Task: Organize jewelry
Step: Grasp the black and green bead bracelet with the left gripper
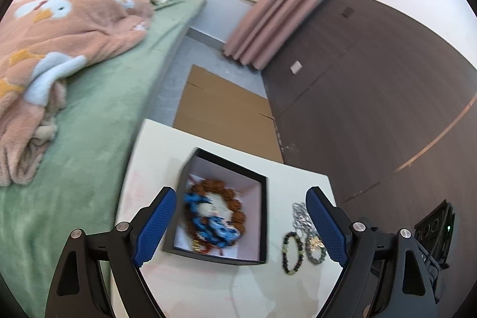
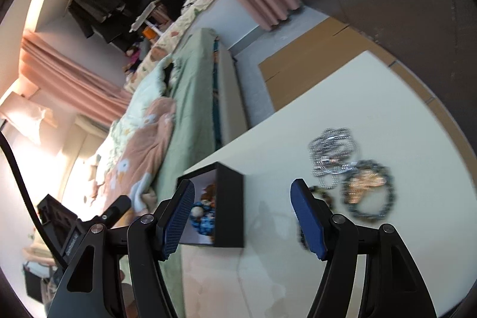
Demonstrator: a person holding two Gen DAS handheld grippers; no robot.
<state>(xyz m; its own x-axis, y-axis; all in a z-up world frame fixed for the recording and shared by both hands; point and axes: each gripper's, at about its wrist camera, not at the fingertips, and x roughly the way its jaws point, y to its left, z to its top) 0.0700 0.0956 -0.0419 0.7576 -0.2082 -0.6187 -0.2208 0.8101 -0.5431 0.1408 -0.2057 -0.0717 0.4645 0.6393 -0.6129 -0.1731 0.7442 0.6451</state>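
Left gripper (image 1: 240,224): jaws stood wide apart and empty above the table, the box seen between them.
Right gripper (image 2: 241,216): jaws parted, nothing between the pads; it hung over the table beside the box's outer wall.
Box (image 1: 262,216): black, open-topped, pale inside, sitting near the table's bed-side edge; it already held a brown bead strand (image 1: 235,200) and a blue bead piece (image 1: 208,221), both blurred.
Loose pieces: a silver chain (image 2: 332,152) lay heaped on the bare table, with a dark bead bracelet (image 2: 369,192) touching it and a second bracelet (image 1: 292,252) just beside; all lay near the box, on its far side from the bed.
Handling: the pieces looked light, limp and likely to slide or tangle; beads probably gave a firmer pinch than the fine chain, which seemed best gathered at its bunched middle. The touching pieces could drag one another when lifted.
Edges: the table (image 1: 208,288) dropped off to a green bed (image 1: 89,139) on one side and to floor with cardboard (image 1: 220,109) beyond.
Room: open tabletop lay between box and loose pieces, enough for a low approach.
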